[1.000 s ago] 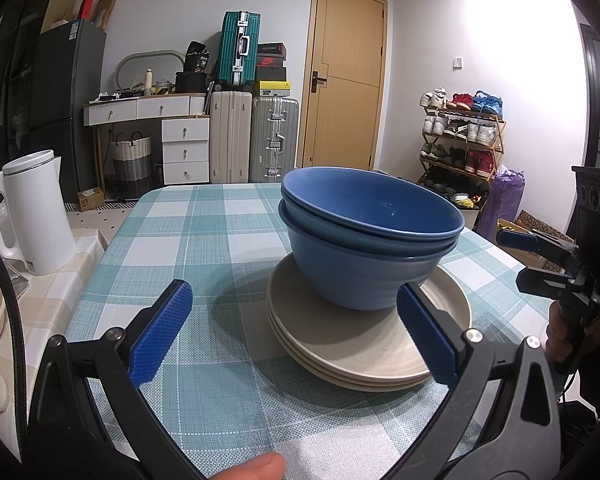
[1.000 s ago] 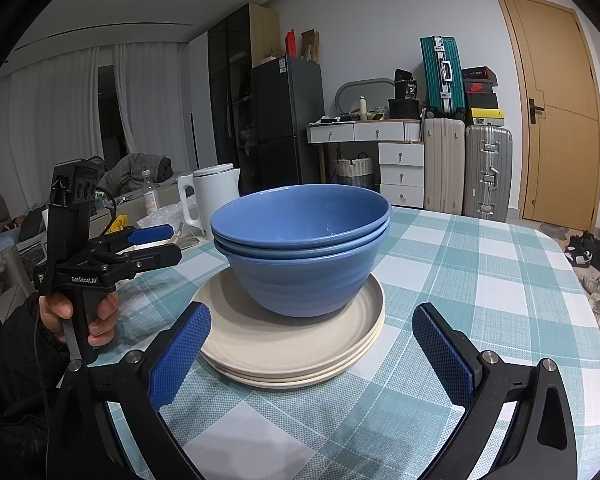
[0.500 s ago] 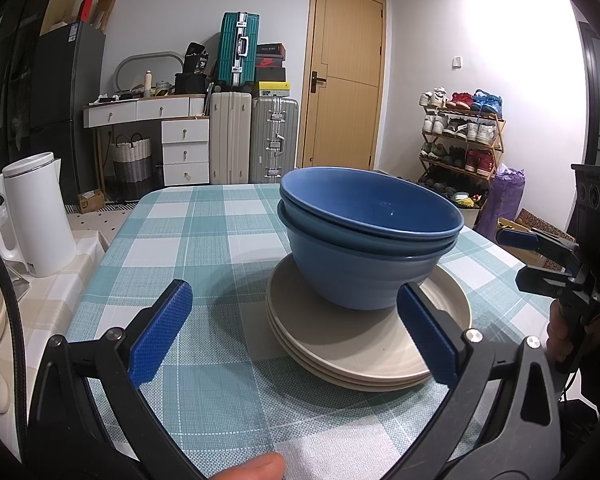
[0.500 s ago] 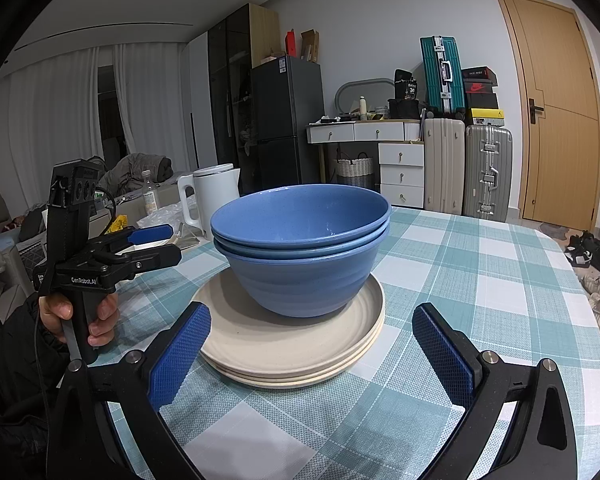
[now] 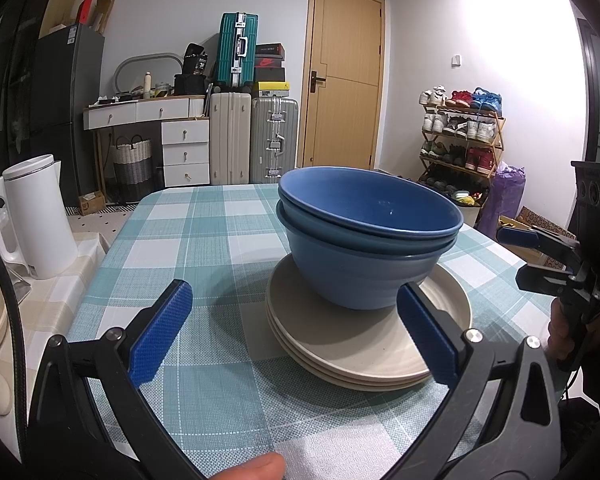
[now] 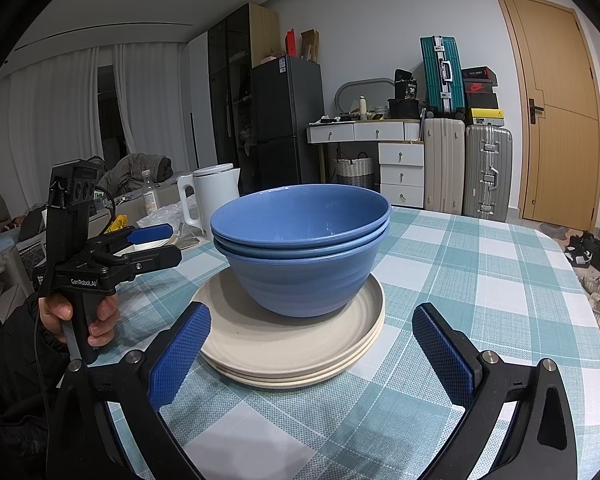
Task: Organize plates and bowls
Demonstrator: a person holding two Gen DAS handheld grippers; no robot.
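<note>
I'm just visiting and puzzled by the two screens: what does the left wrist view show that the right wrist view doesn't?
Only the left wrist view shows the shoe rack and the right tongs, seen from the side. Only the right wrist view shows the curtains and the left tongs, held in a hand. Both show the blue bowls nested on beige plates, the checked table, kettle, suitcases and door.

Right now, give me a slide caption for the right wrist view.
Open right gripper faces three nested blue bowls stacked on beige plates; left gripper alongside.
</note>
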